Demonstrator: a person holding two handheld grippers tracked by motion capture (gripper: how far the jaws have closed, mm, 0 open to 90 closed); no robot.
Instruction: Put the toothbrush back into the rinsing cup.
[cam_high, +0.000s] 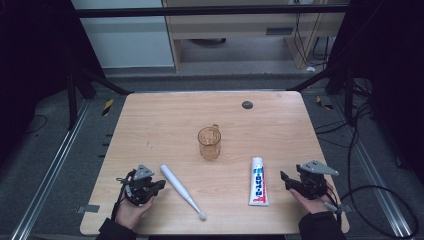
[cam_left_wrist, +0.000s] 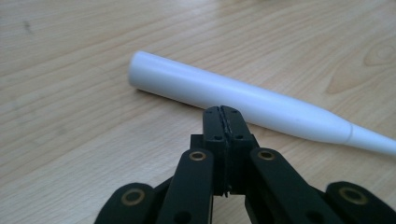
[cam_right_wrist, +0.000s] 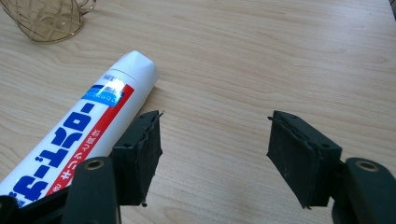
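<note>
On the wooden table (cam_high: 150, 125), left tongs (cam_left_wrist: 222, 112) pressed together beside toothbrush (cam_left_wrist: 243, 100), right tongs (cam_right_wrist: 215, 154) apart by toothpaste (cam_right_wrist: 88, 130), amber mug (cam_high: 209, 142) beyond

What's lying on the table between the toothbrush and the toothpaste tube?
Nothing: in the high view, bare wood separates the toothbrush and the toothpaste tube; the amber glass mug stands farther back.

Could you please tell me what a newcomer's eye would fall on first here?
Probably the amber see-through glass mug at the middle of the pale wooden table. Nearer the person lie a white plastic toothbrush towards the left and a white toothpaste tube with red and blue print towards the right.
</note>
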